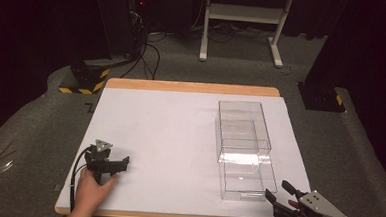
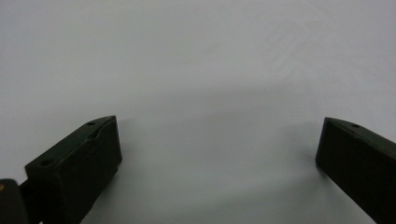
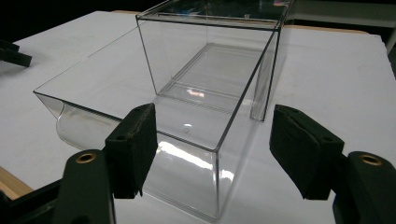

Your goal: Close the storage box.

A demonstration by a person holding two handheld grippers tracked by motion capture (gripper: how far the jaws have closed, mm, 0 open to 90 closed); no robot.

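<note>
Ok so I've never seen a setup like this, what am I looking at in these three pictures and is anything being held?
No robot here: a person holds a hand tool with two black fingers in each hand. The high view looks down at a white-topped table. The left gripper sits at the near left, the right gripper at the near right corner. The other two pictures come from cameras riding on those tools. The left gripper view looks at bare white surface between its fingers. The right gripper view faces a clear plastic box, whose drawer-like inner part is pulled out toward the camera. Both grippers are open and nothing is held.
</note>
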